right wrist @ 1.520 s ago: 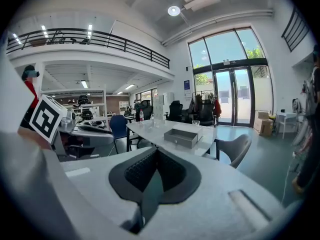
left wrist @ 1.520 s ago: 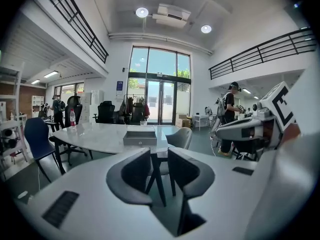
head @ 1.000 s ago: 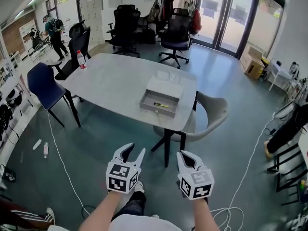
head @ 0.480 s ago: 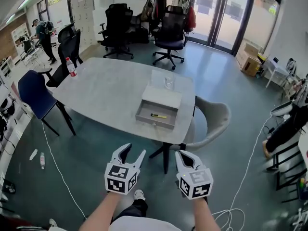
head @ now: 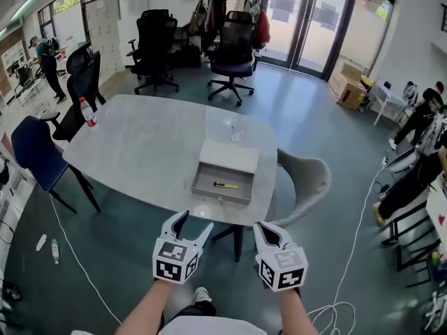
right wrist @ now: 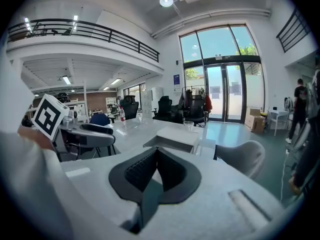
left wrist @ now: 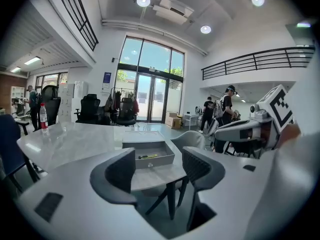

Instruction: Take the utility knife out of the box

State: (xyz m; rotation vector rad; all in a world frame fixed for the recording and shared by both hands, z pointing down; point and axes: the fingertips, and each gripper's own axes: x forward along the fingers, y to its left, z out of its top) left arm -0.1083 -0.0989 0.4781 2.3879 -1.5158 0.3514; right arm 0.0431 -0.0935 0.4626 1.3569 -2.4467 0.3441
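Observation:
A yellow utility knife [head: 225,185] lies inside an open grey box [head: 209,190] near the front edge of the grey table [head: 140,145]. Both grippers hang in the air short of that edge, apart from the box. My left gripper [head: 195,220] has its jaws opening, with nothing between them. In the left gripper view [left wrist: 159,166] the box [left wrist: 159,161] and the knife [left wrist: 148,156] show through the gap, far ahead. My right gripper [head: 260,225] is shut and empty. In the right gripper view [right wrist: 156,156] the box [right wrist: 161,143] is seen from the side and the knife is hidden.
A grey shell chair [head: 307,176] stands at the table's right corner, and the table leg [head: 237,241] is just ahead of the grippers. A glass [head: 236,130] sits behind the box, a water bottle [head: 86,112] at the far left. A blue chair [head: 35,149], office chairs and people are around.
Both grippers and the head view have moved forward, so the table and box are nearer. The left jaws have spread wider. The right jaws stay shut.

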